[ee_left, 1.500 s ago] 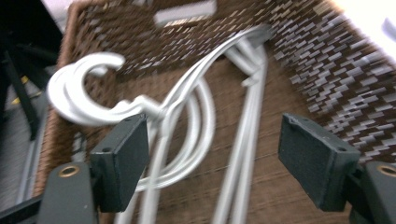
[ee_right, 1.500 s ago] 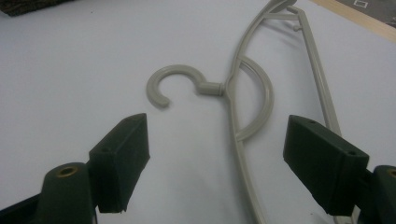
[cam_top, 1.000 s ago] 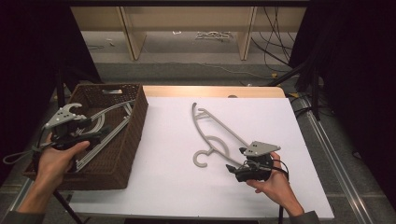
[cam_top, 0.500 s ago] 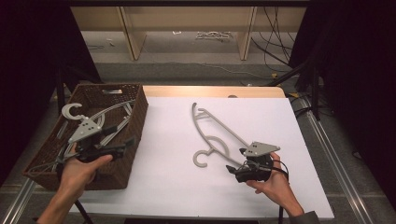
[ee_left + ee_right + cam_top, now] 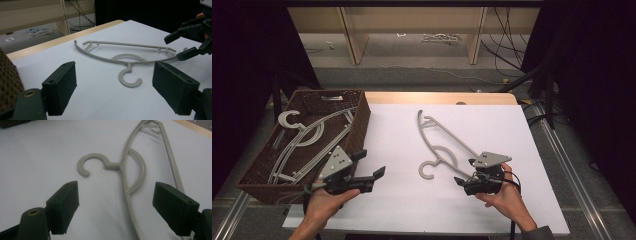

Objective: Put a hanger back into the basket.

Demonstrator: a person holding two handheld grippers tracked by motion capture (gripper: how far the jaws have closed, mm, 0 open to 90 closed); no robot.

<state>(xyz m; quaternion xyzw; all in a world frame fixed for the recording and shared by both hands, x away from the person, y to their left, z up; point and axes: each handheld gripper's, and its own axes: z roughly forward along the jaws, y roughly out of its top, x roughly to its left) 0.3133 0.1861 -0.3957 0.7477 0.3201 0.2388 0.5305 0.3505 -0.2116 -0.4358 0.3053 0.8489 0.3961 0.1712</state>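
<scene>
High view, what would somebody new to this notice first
First the grey hanger lying flat alone on the white table, its hook toward the near edge. The right gripper sits at its near end with jaws open, and the left gripper, also open, points at it from beside the brown basket, which holds more grey hangers.

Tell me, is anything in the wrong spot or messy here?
One grey hanger lies alone on the white table, while the other hangers sit piled in the brown basket. It looks whole, not broken. Both hand-held grippers, left and right, are open and hold nothing.
</scene>
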